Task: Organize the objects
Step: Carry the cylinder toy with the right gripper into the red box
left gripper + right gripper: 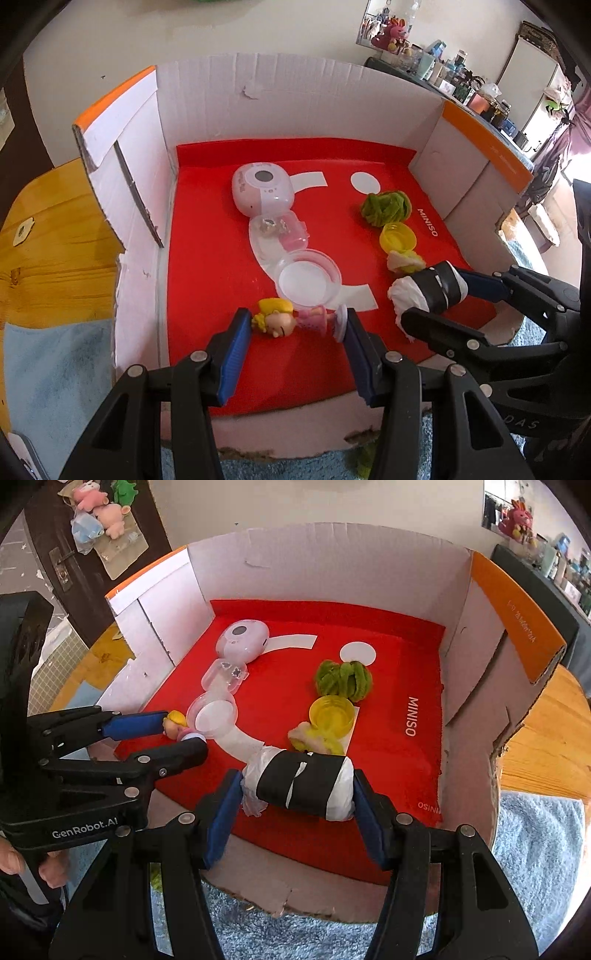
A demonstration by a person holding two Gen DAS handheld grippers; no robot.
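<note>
Two ribbed blue-padded tongs (297,325) (297,794), plastic figurine (286,320), taped roll (303,782)

Both grippers tilt down over the red mat (207,258): left gripper (297,325) clamps the doll (284,319), right gripper (295,786) clamps the black-and-white roll (303,782).

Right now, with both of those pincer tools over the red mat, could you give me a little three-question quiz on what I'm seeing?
1. True or false: the left gripper is clamped on the doll figurine.
2. What does the right gripper hold? A) the green fuzzy bundle B) the black-and-white roll C) the yellow cup
3. Fill in: the pink-and-white device lies at the ____ end of the left row.

Key: 1 true; 2 B; 3 far.
</note>
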